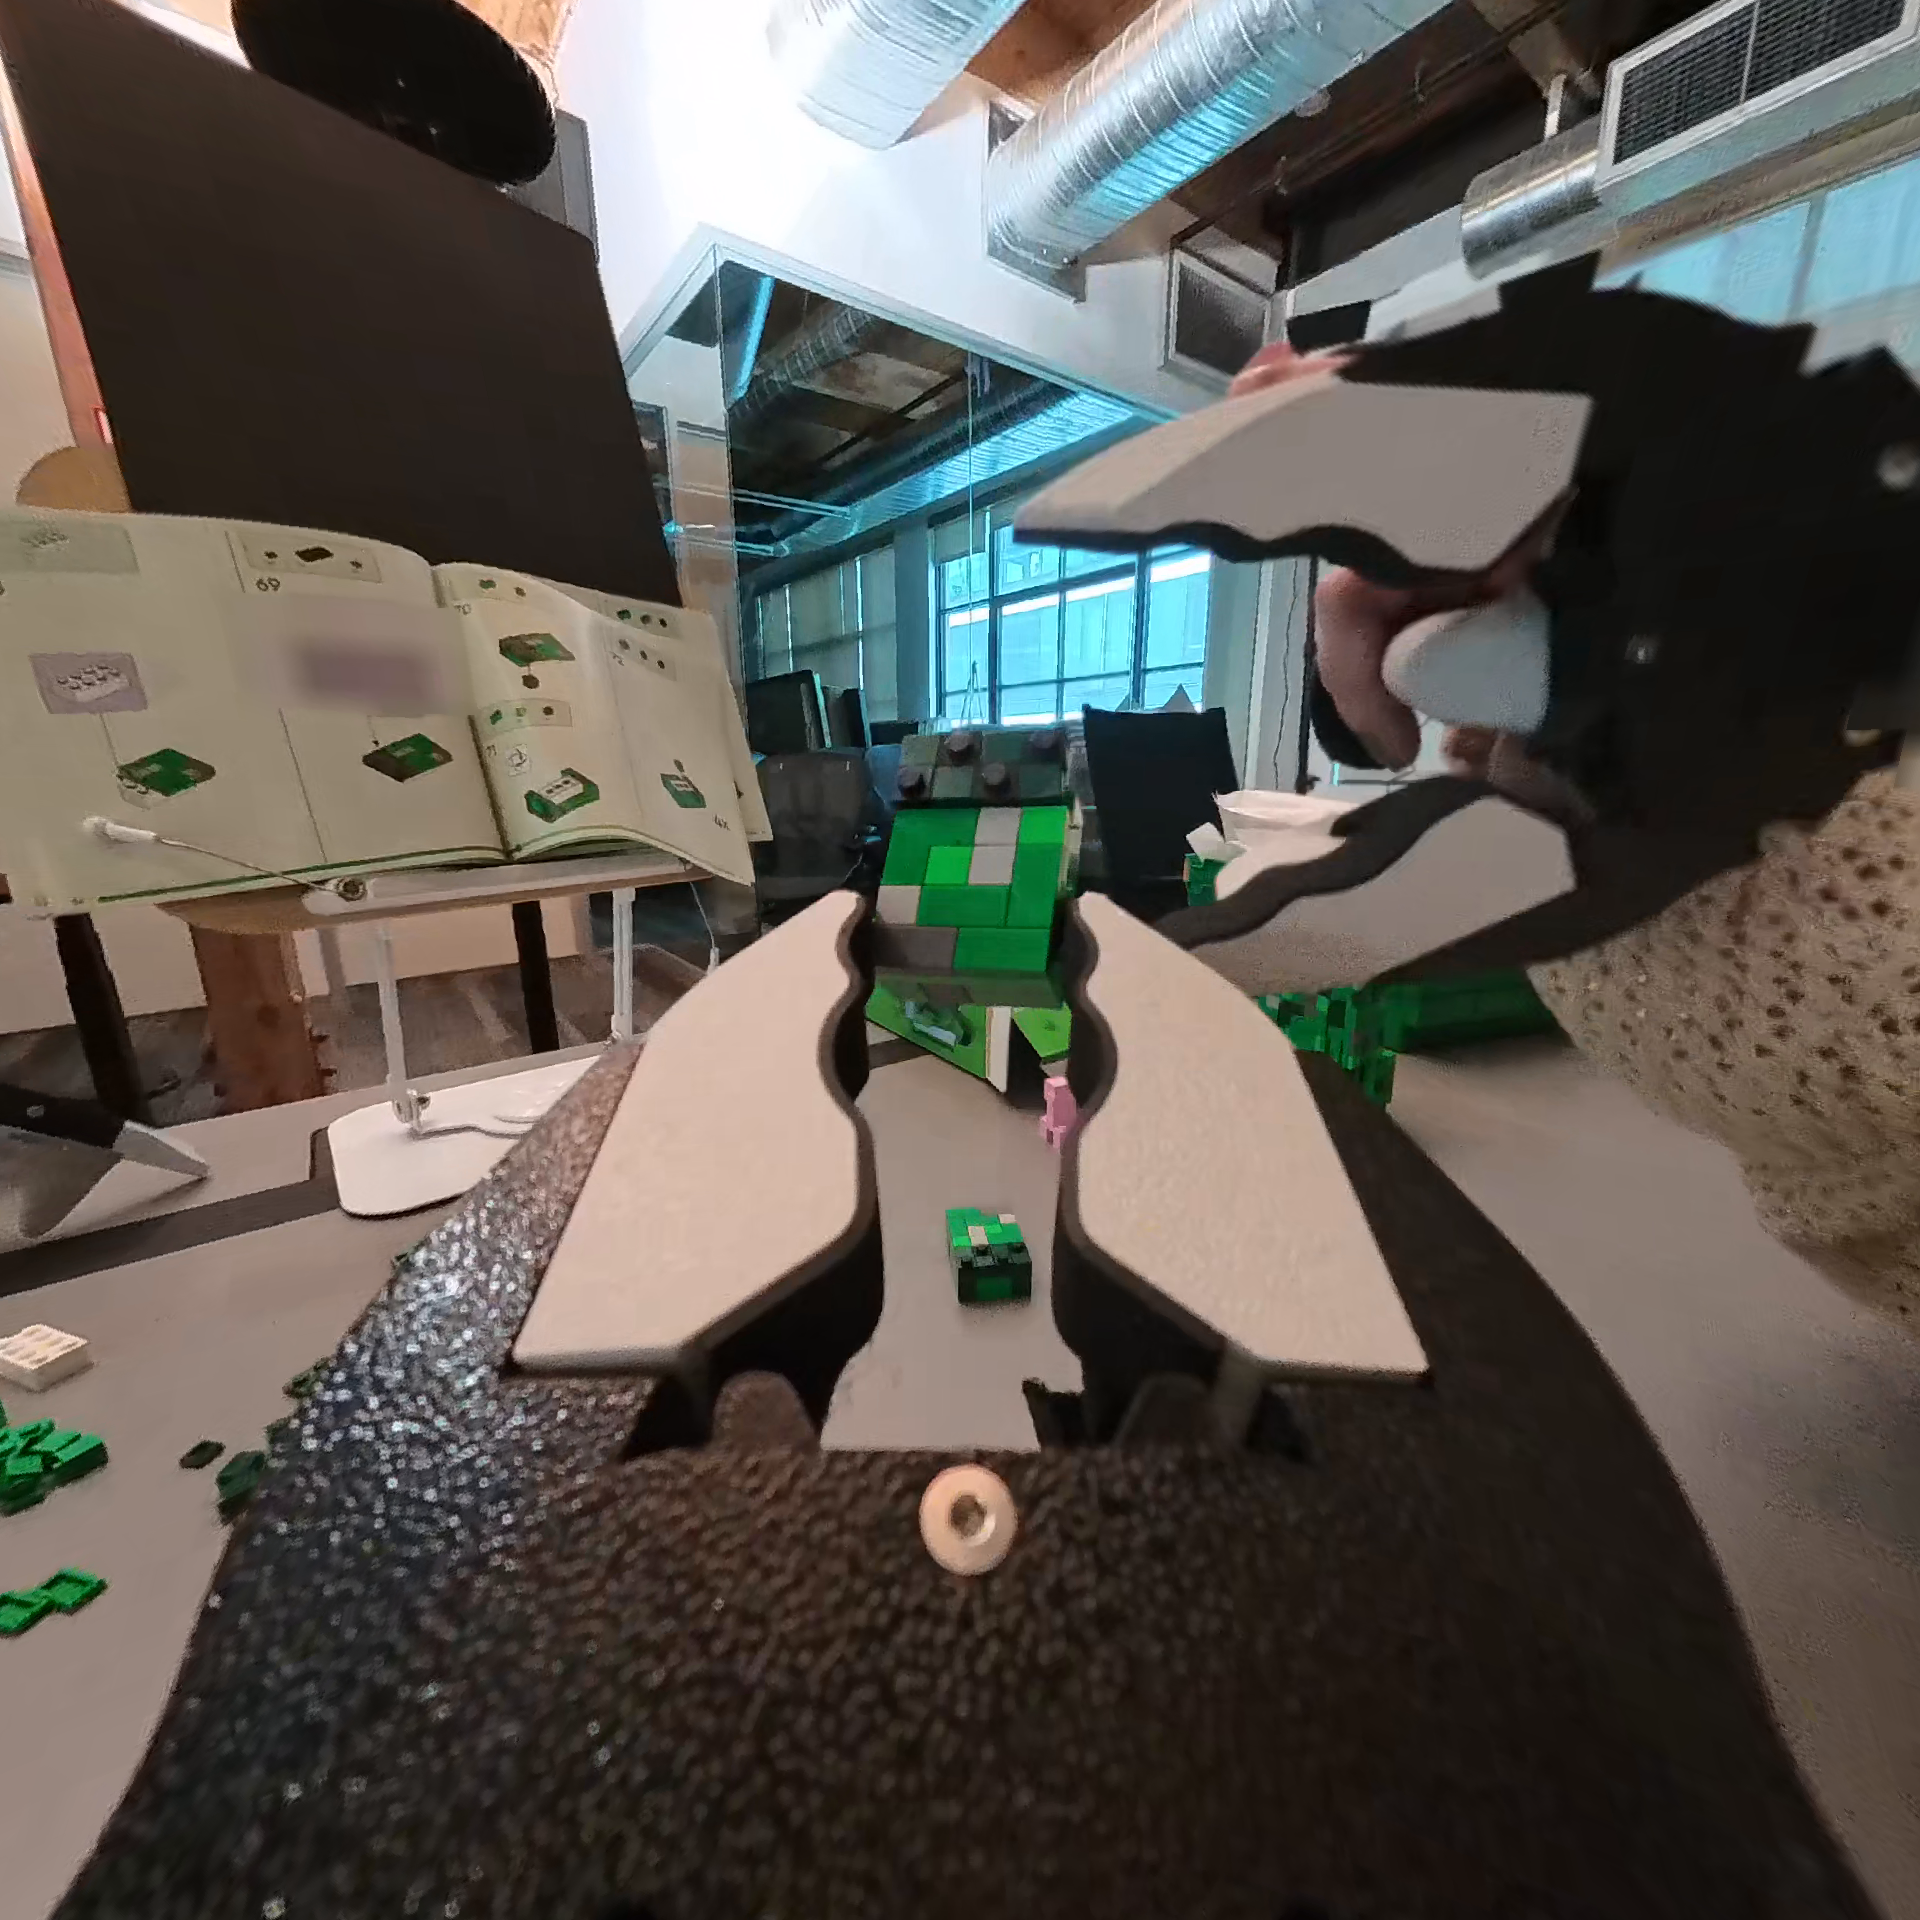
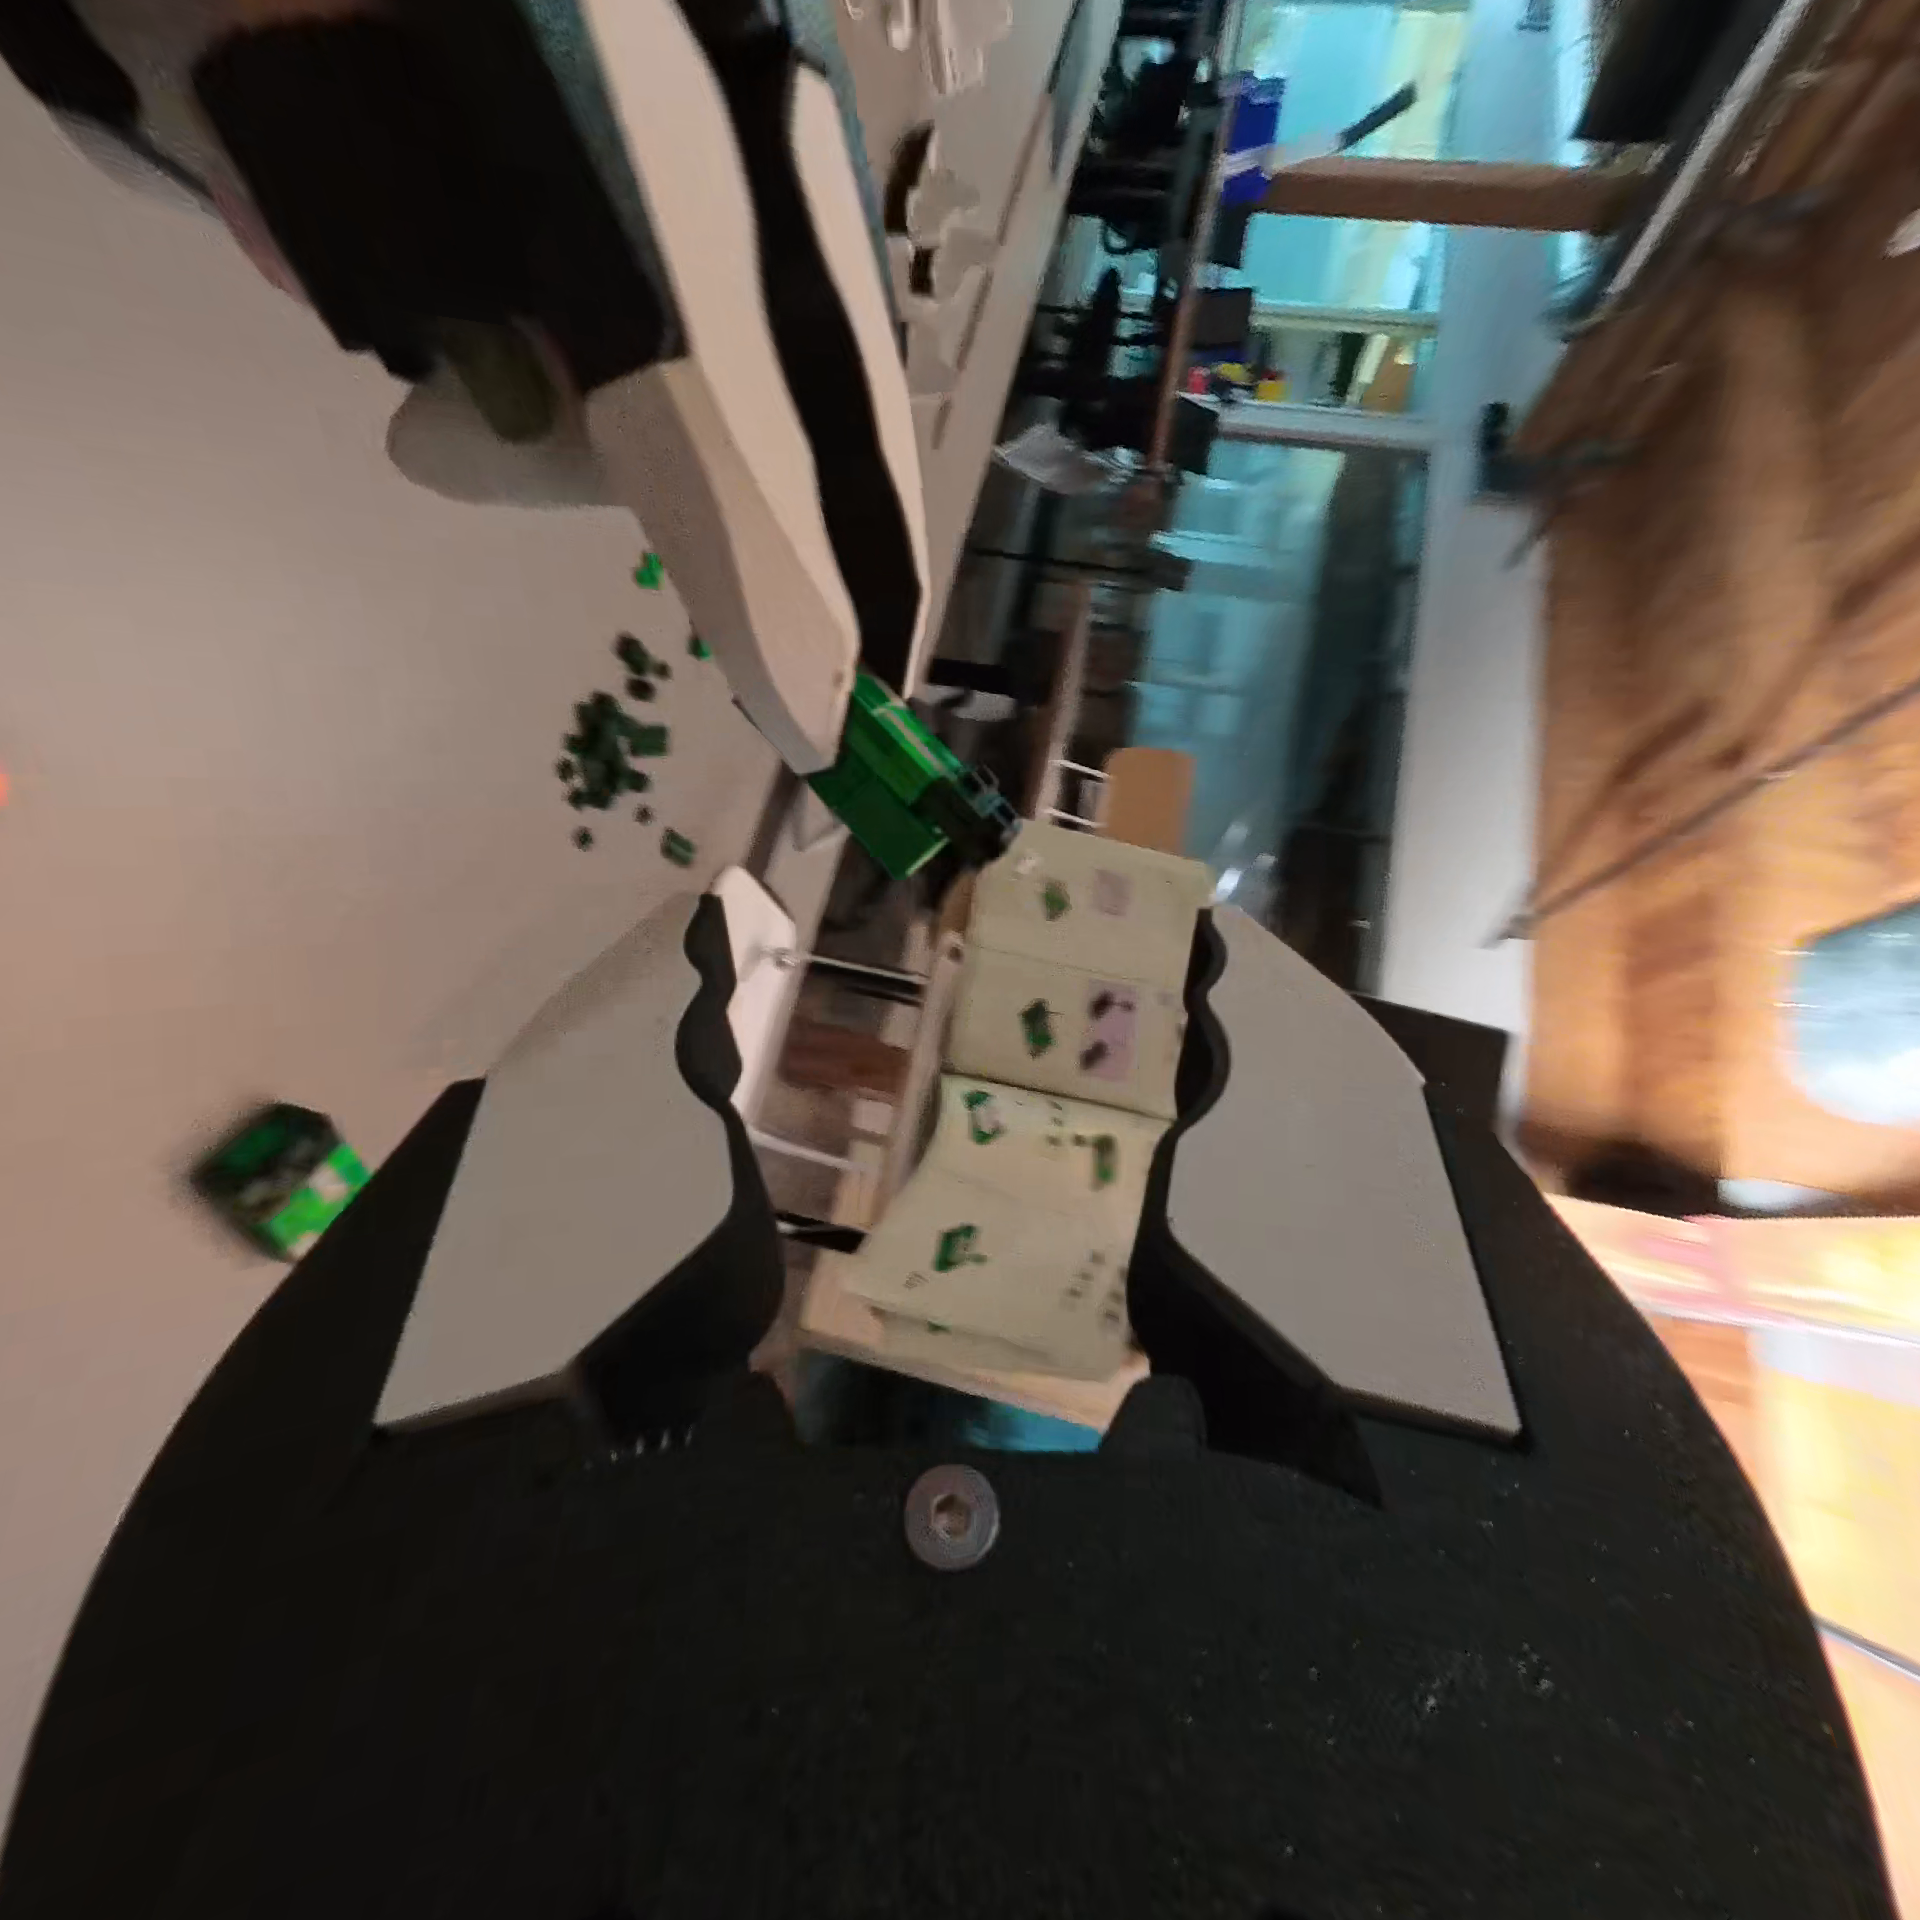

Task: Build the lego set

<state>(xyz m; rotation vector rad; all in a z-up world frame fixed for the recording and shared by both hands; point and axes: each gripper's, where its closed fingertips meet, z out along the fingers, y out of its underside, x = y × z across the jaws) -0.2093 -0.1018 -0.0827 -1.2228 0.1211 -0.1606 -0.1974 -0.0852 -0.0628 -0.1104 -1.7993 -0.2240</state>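
We've got the green lego block [image 1: 971, 904] pinched tight at the tips of our left gripper [image 1: 971, 935], lifted off the grey table [image 1: 1558, 1195]. Our right gripper [image 2: 951, 997] hangs beside the block, jaws spread wide, nothing in them. The instruction booklet [image 1: 343, 707] stands left of the block, a small green assembly [image 1: 989, 1252] below it.

Grey table [image 1: 1558, 1195] bears loose green bricks [image 1: 42, 1455] (scattered) and a bookstand [image 1: 416, 1153].
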